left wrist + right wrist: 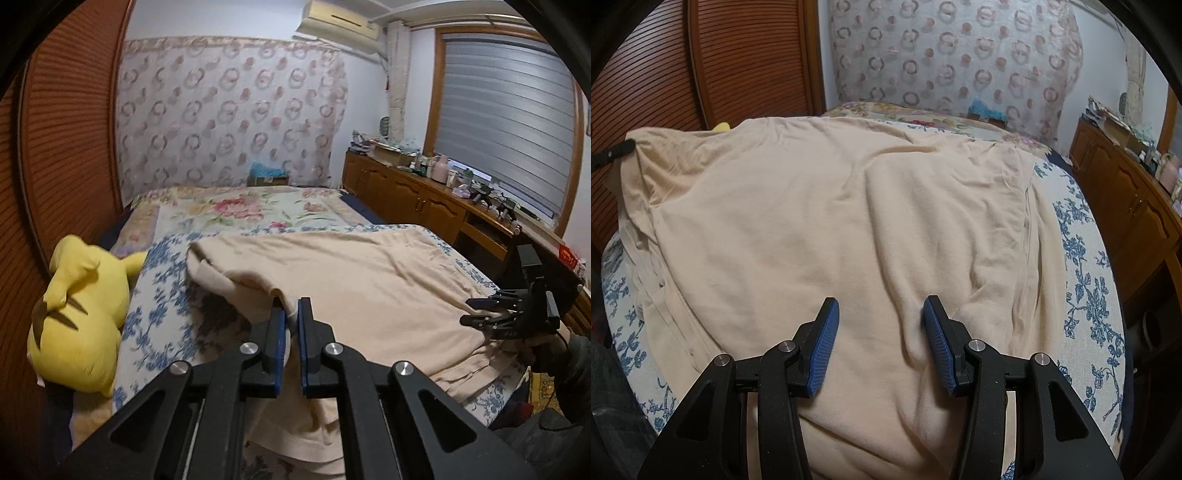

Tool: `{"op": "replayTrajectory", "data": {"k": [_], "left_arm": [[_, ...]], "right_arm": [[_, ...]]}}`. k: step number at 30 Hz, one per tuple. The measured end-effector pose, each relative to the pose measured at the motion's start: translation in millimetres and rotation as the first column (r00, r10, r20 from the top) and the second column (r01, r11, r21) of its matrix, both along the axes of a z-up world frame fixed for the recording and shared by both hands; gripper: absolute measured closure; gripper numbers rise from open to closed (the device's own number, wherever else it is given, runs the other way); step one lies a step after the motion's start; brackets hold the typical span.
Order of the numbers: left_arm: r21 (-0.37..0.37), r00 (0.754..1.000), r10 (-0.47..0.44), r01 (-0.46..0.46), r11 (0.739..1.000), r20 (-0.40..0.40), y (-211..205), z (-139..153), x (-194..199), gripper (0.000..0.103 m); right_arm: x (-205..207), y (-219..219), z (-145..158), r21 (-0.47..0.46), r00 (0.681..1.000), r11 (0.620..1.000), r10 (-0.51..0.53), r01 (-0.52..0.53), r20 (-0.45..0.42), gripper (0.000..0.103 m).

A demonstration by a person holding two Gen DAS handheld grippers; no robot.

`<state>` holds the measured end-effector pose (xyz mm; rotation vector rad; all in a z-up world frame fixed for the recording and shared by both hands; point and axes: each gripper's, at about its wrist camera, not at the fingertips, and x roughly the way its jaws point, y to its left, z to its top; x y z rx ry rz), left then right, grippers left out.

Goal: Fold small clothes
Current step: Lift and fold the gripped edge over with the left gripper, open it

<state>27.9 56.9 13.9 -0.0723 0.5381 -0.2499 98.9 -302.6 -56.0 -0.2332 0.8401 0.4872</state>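
Observation:
A beige garment lies spread over the bed and fills most of the right wrist view. My left gripper is shut on the garment's left edge and holds that corner raised off the bed, so the cloth hangs in a fold beneath it. Its black tip shows at the garment's far left corner. My right gripper stands open low over the garment's near part, its blue pads well apart and pinching nothing. It also appears at the garment's right edge, held by a hand.
The bed has a white cover with blue flowers. A yellow plush toy lies on the bed's left side, by a louvred wooden door. A wooden cabinet crowded with small items runs along the right.

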Motion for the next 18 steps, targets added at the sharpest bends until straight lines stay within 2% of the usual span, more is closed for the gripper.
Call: {"op": "replayTrajectory", "data": {"k": [12, 18], "left_arm": [[-0.008, 0.993, -0.104, 0.105, 0.994, 0.057, -50, 28, 19, 0.101], [-0.012, 0.978, -0.200, 0.201, 0.980, 0.065, -94, 43, 38, 0.101]], "right_arm": [[-1, -4, 4, 0.010, 1.000, 1.000, -0.021, 0.021, -0.006, 0.055], [-21, -30, 27, 0.055, 0.997, 0.997, -0.064, 0.061, 0.048, 0.055]]}}
